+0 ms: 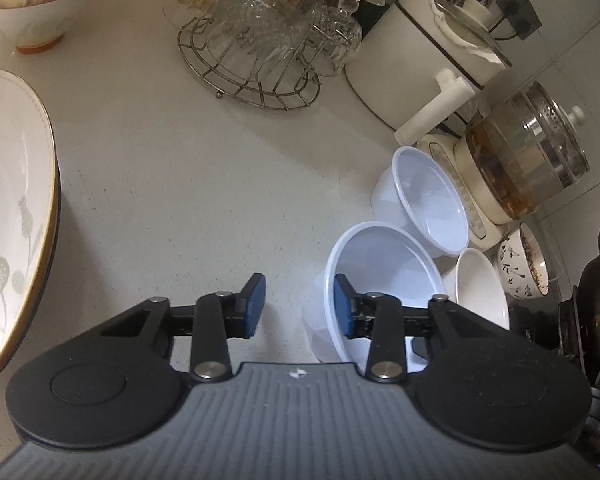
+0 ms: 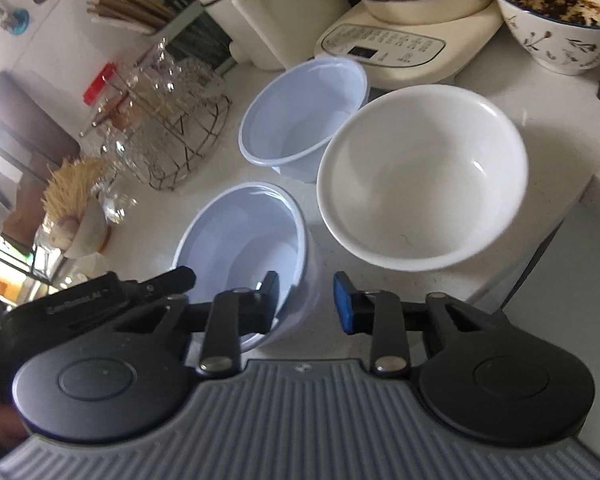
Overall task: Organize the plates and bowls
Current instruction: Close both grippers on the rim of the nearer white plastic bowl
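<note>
Near bowl [image 1: 380, 280] just ahead-right of left gripper [image 1: 300, 306], jaws apart, right pad [image 1: 343, 306] inside the rim, left pad [image 1: 254, 306] outside over bare counter [image 1: 180, 180]. Right gripper [image 2: 306, 306] likewise spread and empty, straddling the same bowl's [image 2: 244, 240] right wall from the opposite side. Both equally close; far bowl [image 2: 300, 112] and white bowl [image 2: 420, 176] beyond, the likely stacking partners.

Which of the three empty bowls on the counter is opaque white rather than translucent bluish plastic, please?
The white bowl, widest of the three, sits nearest the patterned bowl. The near plastic bowl and the far plastic bowl are both bluish and translucent.
</note>
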Tool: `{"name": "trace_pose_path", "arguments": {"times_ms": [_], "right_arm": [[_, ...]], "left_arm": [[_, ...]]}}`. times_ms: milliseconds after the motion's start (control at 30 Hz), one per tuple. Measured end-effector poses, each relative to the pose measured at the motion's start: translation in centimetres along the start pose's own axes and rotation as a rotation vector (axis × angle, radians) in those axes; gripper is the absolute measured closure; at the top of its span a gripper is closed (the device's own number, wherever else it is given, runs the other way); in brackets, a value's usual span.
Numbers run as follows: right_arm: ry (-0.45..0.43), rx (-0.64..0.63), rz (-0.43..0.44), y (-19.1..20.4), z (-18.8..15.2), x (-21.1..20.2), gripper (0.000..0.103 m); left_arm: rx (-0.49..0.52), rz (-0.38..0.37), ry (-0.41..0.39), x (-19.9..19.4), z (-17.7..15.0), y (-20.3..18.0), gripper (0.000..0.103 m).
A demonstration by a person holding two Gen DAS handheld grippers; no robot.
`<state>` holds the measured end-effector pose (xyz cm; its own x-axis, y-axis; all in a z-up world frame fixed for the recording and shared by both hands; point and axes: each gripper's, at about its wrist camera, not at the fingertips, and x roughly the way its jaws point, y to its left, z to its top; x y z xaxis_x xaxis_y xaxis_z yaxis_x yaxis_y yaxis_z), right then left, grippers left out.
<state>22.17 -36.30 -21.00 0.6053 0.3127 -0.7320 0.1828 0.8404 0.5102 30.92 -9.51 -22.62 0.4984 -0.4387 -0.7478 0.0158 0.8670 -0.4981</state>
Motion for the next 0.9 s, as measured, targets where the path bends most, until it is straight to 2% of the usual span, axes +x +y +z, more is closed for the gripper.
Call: {"name": "trace_pose_path", "arguments": {"times_ms": [100, 167, 233, 600, 900], "right_arm": [[0.01, -0.036, 0.01, 0.2, 0.2, 0.6, 0.078], [0.015, -0.033, 0.023, 0.3, 0.2, 0.9, 0.08], [0.011, -0.036, 0.022, 0.5, 0.2, 1.0, 0.083], [0.047, -0.062, 0.024, 2.9, 0.5, 0.1, 0.087], [0.069, -0.105, 0.058, 7.2, -0.1, -0.3, 0.087]], "left_arm": [[-0.035, -0.029, 0.009, 0.1, 0.0, 0.3, 0.072], [-0.061, -0.035, 0.012, -0.1, 0.1, 0.3, 0.084], [-0.05, -0.032, 0.006, -0.4, -0.1, 0.0, 0.088], [-0.013, 0.014, 0.085, -2.7, -0.7, 0.5, 0.091], [0.022, 0.055, 0.064, -7.4, 0.9, 2.2, 0.091]]}}
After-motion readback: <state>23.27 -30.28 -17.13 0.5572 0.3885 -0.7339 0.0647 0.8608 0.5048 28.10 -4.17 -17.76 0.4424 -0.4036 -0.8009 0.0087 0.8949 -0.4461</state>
